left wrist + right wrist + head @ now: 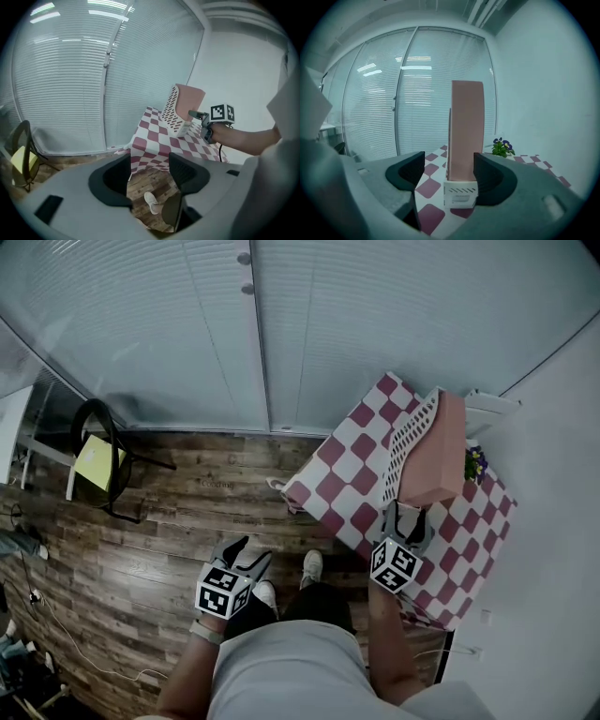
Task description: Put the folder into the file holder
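Head view, with both gripper views, of a filing task at its close. The pink folder point(448, 442) stands upright inside the white perforated file holder point(408, 442), which sits on the table with a red-and-white chequered cloth point(345, 470), near the corner by the wall and beside a small pot of purple flowers point(475, 463). The right gripper point(405, 514) is level with the holder's near end. In its own view the jaws are spread, with the folder point(466, 136) and the holder's front wall point(461, 194) framed between them; a clear gap shows at the left pad, so nothing is pinched. This pose fits a release: the holder's walls now keep the folder erect, and no grip is needed. The left gripper point(246, 554) hangs low beside the person's body, over the wooden floor point(169, 540) and well apart from the table. Its jaws are also spread and empty, and only floor and a white shoe point(151, 202) show through the gap. It appears parked out of the way, since one gripper suffices for a light folder. A black chair with a yellow seat point(98, 463) stands by the blinds point(169, 324), clear of the work. Judged from this layout, the task is essentially complete.
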`<state>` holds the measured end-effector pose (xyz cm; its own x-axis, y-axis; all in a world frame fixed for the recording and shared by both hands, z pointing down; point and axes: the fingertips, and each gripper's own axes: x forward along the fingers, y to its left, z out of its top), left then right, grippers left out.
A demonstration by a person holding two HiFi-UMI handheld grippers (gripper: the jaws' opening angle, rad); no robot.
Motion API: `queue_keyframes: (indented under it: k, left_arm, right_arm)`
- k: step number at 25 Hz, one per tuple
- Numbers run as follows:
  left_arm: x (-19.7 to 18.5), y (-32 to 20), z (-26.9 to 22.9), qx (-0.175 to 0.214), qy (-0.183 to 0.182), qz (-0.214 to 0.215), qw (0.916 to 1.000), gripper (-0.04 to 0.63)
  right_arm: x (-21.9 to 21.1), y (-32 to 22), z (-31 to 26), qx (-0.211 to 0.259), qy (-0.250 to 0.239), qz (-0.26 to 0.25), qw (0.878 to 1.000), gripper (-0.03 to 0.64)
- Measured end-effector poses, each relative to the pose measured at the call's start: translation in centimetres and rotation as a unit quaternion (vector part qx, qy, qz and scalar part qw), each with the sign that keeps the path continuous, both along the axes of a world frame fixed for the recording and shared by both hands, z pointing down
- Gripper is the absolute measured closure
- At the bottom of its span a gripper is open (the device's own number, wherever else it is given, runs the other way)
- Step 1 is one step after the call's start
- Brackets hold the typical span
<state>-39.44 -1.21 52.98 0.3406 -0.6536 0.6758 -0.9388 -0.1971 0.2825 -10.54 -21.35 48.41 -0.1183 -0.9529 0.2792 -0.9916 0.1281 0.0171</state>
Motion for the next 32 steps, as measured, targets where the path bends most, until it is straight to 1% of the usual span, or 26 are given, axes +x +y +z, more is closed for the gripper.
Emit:
queue_keyframes:
  k: [3,6,8,9,11,14,16,18,21,25,27,30,32]
  left_arm:
    - [-1.8,1.2,-0.3,0.01,-0.001,-0.028,0.9995,0.348]
    - [-4.1,2.6,-1.0,0.024,-0.002,-0.068,0.9974,0.348]
    - [-5.9,3.5,-1.6,0.033,-0.003,-0.101,0.9943,0.348]
    - [-6.9,4.0,-2.0,0.038,-0.004,-0.119,0.9922,0.348]
    - [-9.0,5.0,-3.3,0.047,-0.004,-0.157,0.9865,0.348]
    - [-12.4,7.3,-5.5,0.061,-0.004,-0.212,0.9754,0.348]
    - [-14.4,9.1,-6.3,0.072,-0.006,-0.247,0.9663,0.348]
    - [-16.2,11.0,-6.9,0.084,-0.009,-0.284,0.9551,0.348]
    - [-18.2,13.5,-8.0,0.101,-0.013,-0.333,0.9376,0.348]
    - [-20.2,16.4,-9.9,0.132,-0.02,-0.379,0.9155,0.356]
    - [-20.8,17.5,-10.8,0.149,-0.024,-0.395,0.9063,0.357]
    - [-21.1,18.8,-12.3,0.172,-0.03,-0.405,0.8974,0.357]
    - [-21.0,19.4,-13.2,0.186,-0.034,-0.407,0.8938,0.357]
  right_arm:
    - [-2.9,1.3,0.3,-0.007,-0.008,-0.035,0.999,0.307]
    - [-8.0,2.0,0.0,-0.01,-0.022,-0.103,0.994,0.307]
    - [-12.5,2.4,-0.6,-0.014,-0.035,-0.163,0.986,0.308]
    - [-14.9,2.6,-1.0,-0.017,-0.041,-0.196,0.98,0.308]
    - [-19.9,3.2,-2.5,-0.024,-0.05,-0.264,0.963,0.308]
    - [-26.9,5.6,-5.0,-0.04,-0.061,-0.356,0.932,0.319]
    - [-30.8,7.9,-6.0,-0.048,-0.066,-0.411,0.908,0.321]
    - [-34.2,10.3,-6.6,-0.055,-0.066,-0.467,0.88,0.328]
    - [-38.2,14.3,-7.4,-0.065,-0.065,-0.542,0.835,0.331]
    - [-41.6,19.3,-8.4,-0.081,-0.067,-0.617,0.78,0.338]
    - [-42.7,21.5,-9.0,-0.084,-0.067,-0.647,0.755,0.345]
    - [-43.7,24.1,-10.1,-0.083,-0.073,-0.681,0.724,0.362]
    - [-43.9,25.5,-11.0,-0.08,-0.079,-0.697,0.708,0.367]
